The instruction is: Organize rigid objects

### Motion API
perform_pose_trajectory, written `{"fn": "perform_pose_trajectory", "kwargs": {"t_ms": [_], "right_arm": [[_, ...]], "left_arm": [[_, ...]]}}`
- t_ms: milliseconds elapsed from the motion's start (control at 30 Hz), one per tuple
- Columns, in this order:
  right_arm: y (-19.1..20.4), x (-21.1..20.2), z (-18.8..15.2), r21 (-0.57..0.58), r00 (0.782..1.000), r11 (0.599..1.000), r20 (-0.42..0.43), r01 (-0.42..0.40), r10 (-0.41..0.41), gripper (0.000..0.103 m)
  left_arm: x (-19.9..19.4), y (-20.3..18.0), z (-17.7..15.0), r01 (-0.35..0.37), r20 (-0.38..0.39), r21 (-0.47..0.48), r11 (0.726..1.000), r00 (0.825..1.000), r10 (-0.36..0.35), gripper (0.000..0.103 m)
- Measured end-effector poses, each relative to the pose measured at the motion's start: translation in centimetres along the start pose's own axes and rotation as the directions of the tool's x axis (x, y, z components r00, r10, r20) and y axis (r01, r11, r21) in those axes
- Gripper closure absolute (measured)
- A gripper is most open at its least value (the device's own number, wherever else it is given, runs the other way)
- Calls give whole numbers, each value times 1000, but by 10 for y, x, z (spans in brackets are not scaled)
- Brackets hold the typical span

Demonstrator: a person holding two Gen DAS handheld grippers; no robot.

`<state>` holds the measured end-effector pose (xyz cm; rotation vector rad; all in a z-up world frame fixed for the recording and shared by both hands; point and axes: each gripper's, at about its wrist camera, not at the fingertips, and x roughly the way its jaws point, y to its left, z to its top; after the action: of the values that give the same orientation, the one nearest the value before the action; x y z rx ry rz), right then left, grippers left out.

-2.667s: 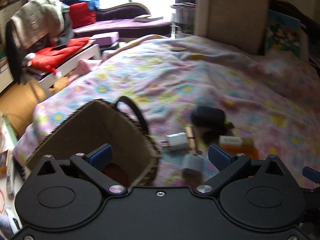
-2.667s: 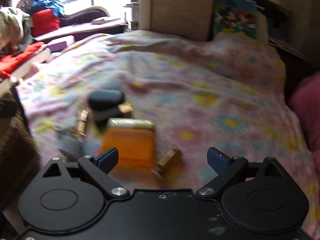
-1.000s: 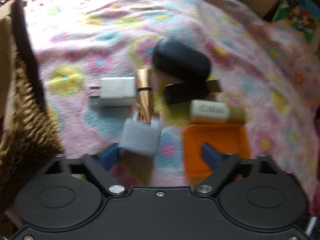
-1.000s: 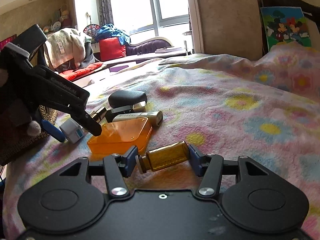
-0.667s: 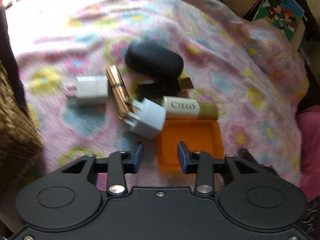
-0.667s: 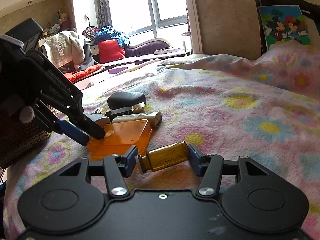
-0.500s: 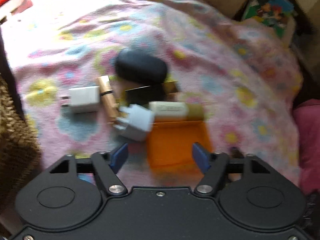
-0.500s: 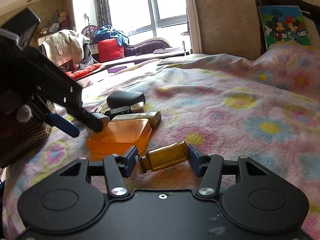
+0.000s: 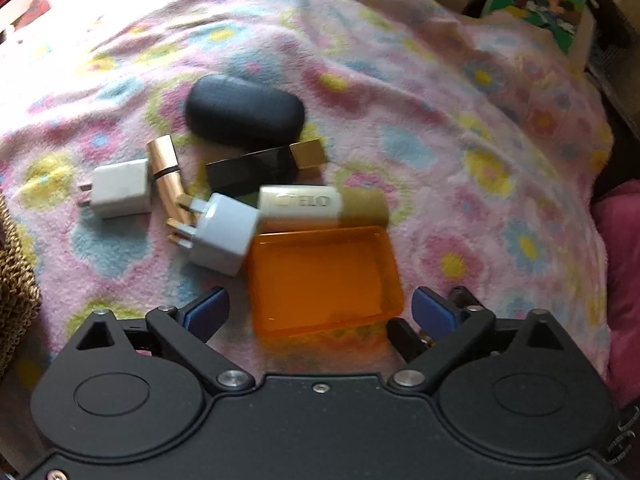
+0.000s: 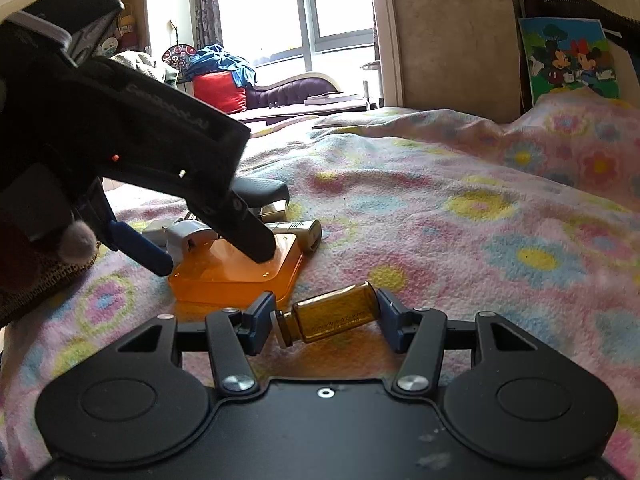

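Observation:
An orange translucent box (image 9: 324, 276) lies on the flowered blanket (image 9: 440, 128). My left gripper (image 9: 320, 312) hangs over its near end, jaws opening wide, the box between the blue pads without contact. In the right wrist view the left gripper (image 10: 212, 260) reaches down at the orange box (image 10: 236, 276). My right gripper (image 10: 326, 320) is shut on a small amber bottle (image 10: 334, 318) lying crosswise. Beyond the box lie a grey plug adapter (image 9: 224, 234), a white-and-gold tube (image 9: 320, 206), a black-and-gold lipstick (image 9: 264, 168), a gold lipstick (image 9: 166, 176), a white charger (image 9: 120, 194) and a black case (image 9: 244, 114).
A woven brown basket (image 9: 12, 272) stands at the left edge of the bed. A pink cushion (image 9: 620, 280) lies at the right. A cartoon picture (image 10: 568, 56) leans at the headboard. A bench with red cushions (image 10: 218, 92) stands under the window.
My left gripper has slid right from the plug adapter to the orange box, and its jaws went narrow, then spread wide. The right gripper kept still, holding the amber bottle.

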<state>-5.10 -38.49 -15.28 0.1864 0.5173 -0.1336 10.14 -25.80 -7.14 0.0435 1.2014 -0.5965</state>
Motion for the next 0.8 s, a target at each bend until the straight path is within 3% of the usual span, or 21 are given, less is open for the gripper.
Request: {"fn": "perform_pose_trajectory", "kwargs": {"t_ms": [67, 133, 233, 333, 400, 467, 700, 800], "right_arm": [[1, 0, 0, -2, 1000, 1000, -1, 2, -2, 49], [0, 0, 0, -2, 1000, 1000, -1, 2, -2, 49], [0, 0, 0, 0, 1000, 1000, 0, 2, -2, 49], [0, 0, 0, 2, 1000, 1000, 0, 0, 0, 49], [0, -1, 0, 2, 1000, 1000, 1, 0, 0, 49], [-1, -1, 0, 3, 1000, 1000, 1, 0, 0, 49], [-2, -1, 0, 5, 1000, 1000, 2, -1, 1, 49], [-2, -1, 0, 5, 1000, 1000, 1, 0, 0, 49]], "left_arm": [[-5, 4, 2, -37, 50, -36, 999, 998, 38, 9], [-12, 4, 6, -32, 91, -14, 999, 995, 33, 9], [-13, -5, 17, 29, 12, 191, 981, 999, -32, 9], [-10, -16, 21, 4, -59, 404, 915, 998, 21, 9], [-5, -14, 22, 41, -131, 464, 885, 991, 23, 11], [1, -13, 22, 70, -178, 510, 857, 984, 25, 20], [21, -30, -3, 110, -196, 739, 665, 979, 55, 22], [24, -37, -10, 110, -175, 788, 606, 983, 49, 20]]}}
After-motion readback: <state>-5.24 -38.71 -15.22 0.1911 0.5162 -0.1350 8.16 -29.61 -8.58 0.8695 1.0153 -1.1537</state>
